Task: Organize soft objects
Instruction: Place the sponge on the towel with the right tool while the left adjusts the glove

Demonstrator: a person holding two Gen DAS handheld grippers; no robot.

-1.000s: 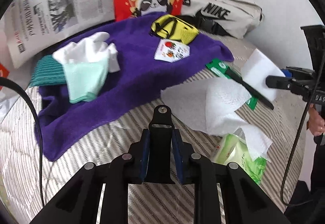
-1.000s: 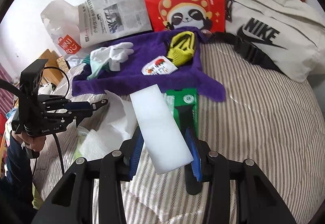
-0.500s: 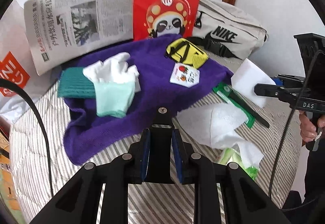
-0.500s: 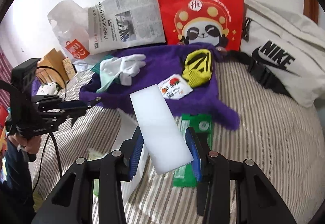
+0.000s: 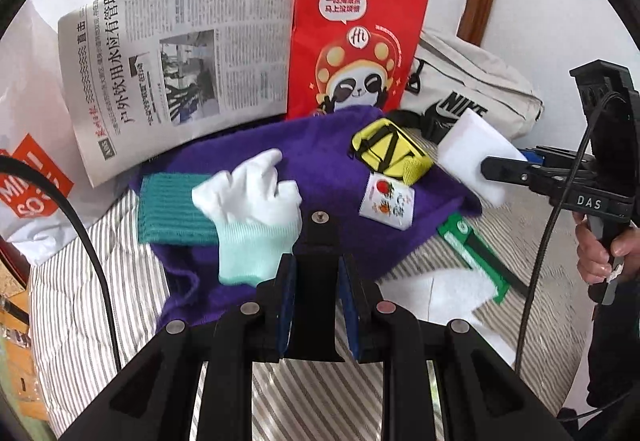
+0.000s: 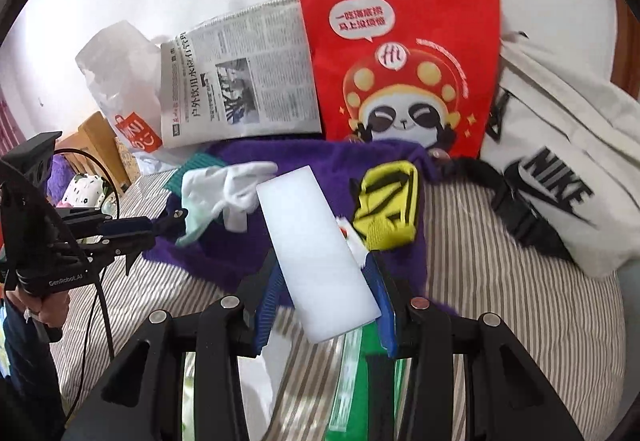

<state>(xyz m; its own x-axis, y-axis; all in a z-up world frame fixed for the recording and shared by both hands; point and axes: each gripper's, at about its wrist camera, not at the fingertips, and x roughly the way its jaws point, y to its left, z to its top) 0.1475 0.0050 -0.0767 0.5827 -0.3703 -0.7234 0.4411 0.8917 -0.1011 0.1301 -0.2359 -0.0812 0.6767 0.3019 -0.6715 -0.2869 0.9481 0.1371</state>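
My right gripper point(image 6: 324, 265) is shut on a white foam block point(image 6: 316, 249) and holds it tilted over the near edge of a purple towel point(image 6: 240, 253). The left wrist view shows that block point(image 5: 474, 157) at the right, above the towel's corner. My left gripper point(image 5: 317, 265) is shut on a flat black piece point(image 5: 318, 237) with a screw at its tip, low over the towel point(image 5: 320, 145). On the towel lie white gloves point(image 5: 256, 197) with a mint cuff, a yellow pouch point(image 5: 390, 153), a small printed packet point(image 5: 386, 201) and a folded teal cloth point(image 5: 168, 209).
All of it lies on a striped bed point(image 6: 500, 281). A red paper bag point(image 5: 352, 37), a newspaper point(image 5: 180, 73) and a white Nike bag point(image 6: 560, 169) lean at the back. A green packet with a black comb point(image 5: 476, 253) and white tissue point(image 5: 444, 289) lie right of the towel.
Both grippers have risen and moved toward the towel. The foam block now hangs over the towel instead of over the green packet. Neither grip has changed.
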